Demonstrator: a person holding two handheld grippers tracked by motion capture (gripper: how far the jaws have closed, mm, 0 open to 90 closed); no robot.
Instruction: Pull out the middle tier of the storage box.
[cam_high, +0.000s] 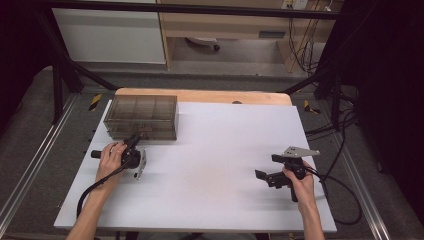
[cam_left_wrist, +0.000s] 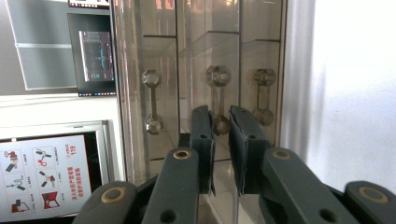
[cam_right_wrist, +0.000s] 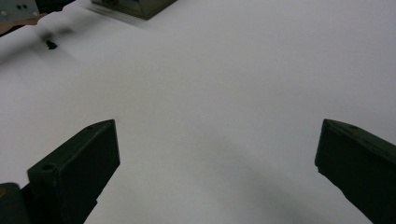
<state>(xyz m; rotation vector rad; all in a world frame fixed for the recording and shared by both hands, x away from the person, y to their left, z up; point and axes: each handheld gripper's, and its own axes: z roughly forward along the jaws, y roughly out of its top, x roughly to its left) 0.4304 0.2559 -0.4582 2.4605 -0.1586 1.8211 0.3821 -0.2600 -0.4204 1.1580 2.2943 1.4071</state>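
The left gripper (cam_left_wrist: 220, 128) has its jaws nearly together around the middle drawer handle (cam_left_wrist: 217, 100) of the smoky drawer box (cam_high: 142, 116) at the table's (cam_high: 215, 165) far left; the drawer looks shut, so pulling remains. The right gripper (cam_high: 272, 175) rests idle, jaws wide apart.

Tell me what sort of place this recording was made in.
Probably a lab or workshop recording bay: a white-topped table inside a black metal frame, loose black cables on grey floor, and a smoky clear plastic drawer cabinet.
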